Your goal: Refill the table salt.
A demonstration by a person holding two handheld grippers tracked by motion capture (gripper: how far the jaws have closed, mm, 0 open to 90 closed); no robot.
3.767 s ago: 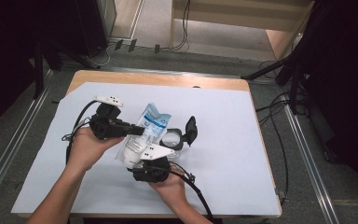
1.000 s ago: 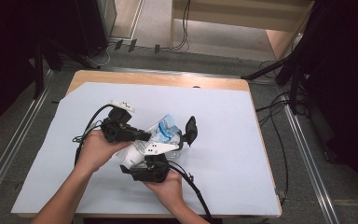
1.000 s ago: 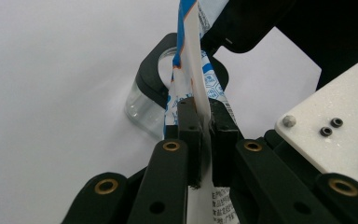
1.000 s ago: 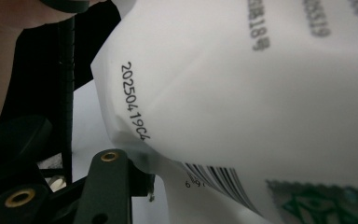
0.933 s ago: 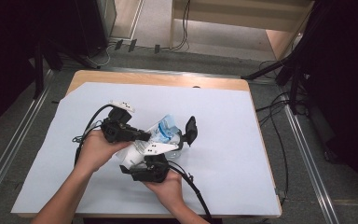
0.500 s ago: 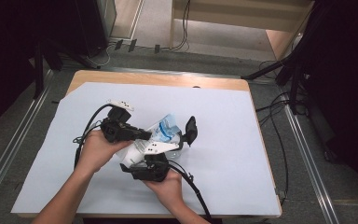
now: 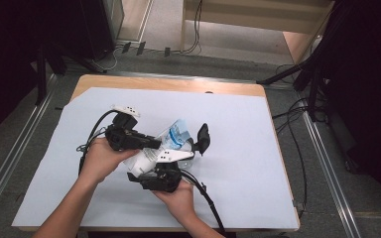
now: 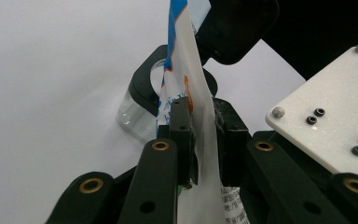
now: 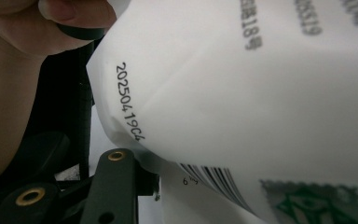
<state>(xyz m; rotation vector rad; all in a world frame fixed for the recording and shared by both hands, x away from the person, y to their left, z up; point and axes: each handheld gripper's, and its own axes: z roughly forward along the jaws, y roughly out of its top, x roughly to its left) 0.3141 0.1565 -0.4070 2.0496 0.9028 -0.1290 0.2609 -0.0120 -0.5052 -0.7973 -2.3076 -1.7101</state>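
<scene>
A white and blue plastic pouch (image 7: 176, 136) hangs tilted over the middle of the table. My left gripper (image 7: 156, 145) reaches in from the left, and its jaws, which have just been opening a little, still have the pouch (image 8: 186, 60) between their pads (image 8: 182, 135). My right gripper (image 7: 194, 148) points away from the person, and its curved black jaws wrap a clear jar (image 8: 135, 112) under the pouch's blue end. In the right gripper view the pouch's printed white side (image 9: 261, 93) hangs close above one black finger (image 9: 114, 186).
A white sheet (image 7: 253, 148) covers most of the wooden table (image 7: 178, 84). Cables trail from both grippers toward the person. Metal rails run along the floor on both sides. A hand (image 9: 18, 70) shows at the left of the right gripper view.
Since the earliest frame my left gripper has shifted right and the pouch has tipped over toward the right gripper. Over the last second nothing has visibly moved.
</scene>
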